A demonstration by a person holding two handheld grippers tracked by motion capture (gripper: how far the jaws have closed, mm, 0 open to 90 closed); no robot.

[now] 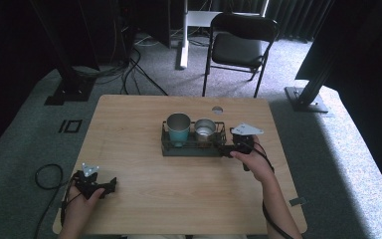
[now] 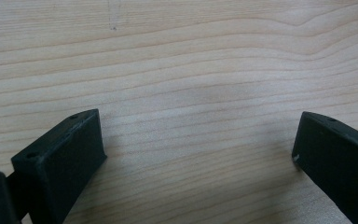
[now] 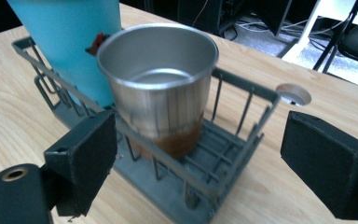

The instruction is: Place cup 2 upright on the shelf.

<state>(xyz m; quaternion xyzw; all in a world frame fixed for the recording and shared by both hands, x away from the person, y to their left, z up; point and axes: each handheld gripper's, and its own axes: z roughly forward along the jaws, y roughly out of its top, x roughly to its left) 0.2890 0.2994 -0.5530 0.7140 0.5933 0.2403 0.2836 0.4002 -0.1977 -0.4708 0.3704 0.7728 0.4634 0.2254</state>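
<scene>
A light wooden table (image 1: pixel 144 194) stands on grey carpet, with a black folding chair (image 1: pixel 238 47) behind it. On the table sits a dark grey wire rack (image 3: pixel 242 154) holding a tall teal tumbler (image 3: pixel 70 42) and, just beside it, a shiny steel cup (image 3: pixel 161 88), both upright. The right gripper (image 3: pixel 198 154) is released, jaws spread wide at the rack's end. The left gripper (image 2: pixel 198 154) rests spread apart near the table's front left corner, over bare wood

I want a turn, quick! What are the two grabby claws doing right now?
Left gripper: open, holding nothing, over bare table.
Right gripper: open, holding nothing, at the wire rack by the steel cup.
</scene>
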